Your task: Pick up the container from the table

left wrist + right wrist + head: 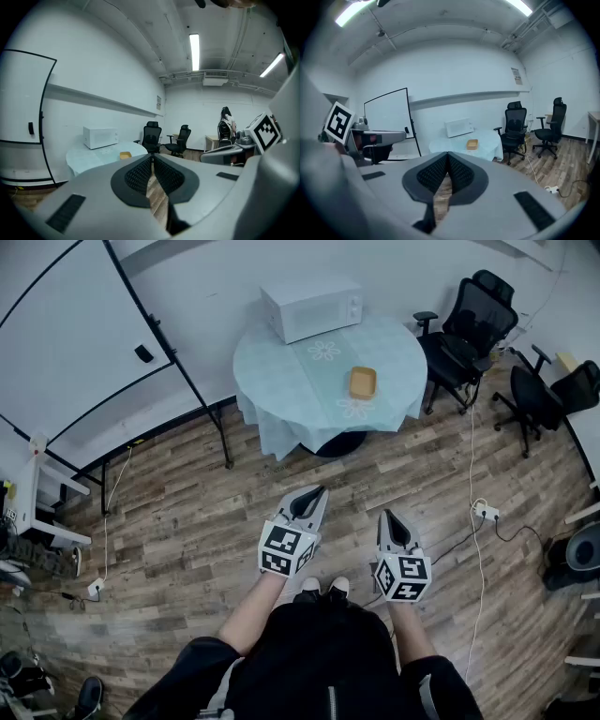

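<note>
A small tan container (363,382) sits on a round table with a pale blue cloth (281,371), far ahead of me. It also shows in the right gripper view as the container (472,144) and in the left gripper view as the container (125,155). My left gripper (317,492) and right gripper (388,517) hover over the wood floor, well short of the table. Both are shut, jaw tips meeting, with nothing between them.
A white microwave (311,307) stands at the table's back. Black office chairs (473,324) are to the right, a whiteboard on a stand (89,352) to the left. A power strip and cable (486,514) lie on the floor at right.
</note>
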A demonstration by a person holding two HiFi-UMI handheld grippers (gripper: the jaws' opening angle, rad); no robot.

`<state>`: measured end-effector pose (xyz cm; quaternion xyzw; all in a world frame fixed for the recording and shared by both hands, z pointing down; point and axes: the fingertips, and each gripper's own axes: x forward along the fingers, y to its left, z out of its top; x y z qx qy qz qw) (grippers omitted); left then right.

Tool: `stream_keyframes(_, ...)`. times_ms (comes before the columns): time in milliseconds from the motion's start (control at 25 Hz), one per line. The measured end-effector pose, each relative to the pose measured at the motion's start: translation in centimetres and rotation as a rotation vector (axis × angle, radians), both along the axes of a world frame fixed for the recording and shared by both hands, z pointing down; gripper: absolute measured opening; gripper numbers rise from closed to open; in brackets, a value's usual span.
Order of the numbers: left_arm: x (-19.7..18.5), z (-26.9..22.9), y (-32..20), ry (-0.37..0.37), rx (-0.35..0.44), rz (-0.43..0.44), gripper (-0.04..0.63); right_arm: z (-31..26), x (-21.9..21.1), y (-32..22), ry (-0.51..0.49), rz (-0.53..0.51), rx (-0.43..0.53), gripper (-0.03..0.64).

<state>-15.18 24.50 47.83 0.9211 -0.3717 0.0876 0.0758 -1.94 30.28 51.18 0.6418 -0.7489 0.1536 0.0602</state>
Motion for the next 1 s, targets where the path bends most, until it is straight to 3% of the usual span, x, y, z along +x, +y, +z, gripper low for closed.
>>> stream_keyframes(200, -0.1, 0.2, 0.2, -0.003, -0.008, 0.011, 0.028, -1.1, 0.1, 0.0, -0.024, 0.017, 0.042, 0.025)
stream_keyframes(1000, 1.3, 0.7, -2.3, 0.001, -0.022, 0.026, 0.028, 0.2, 0.9, -2.5, -0.04, 0.001, -0.003, 0.025)
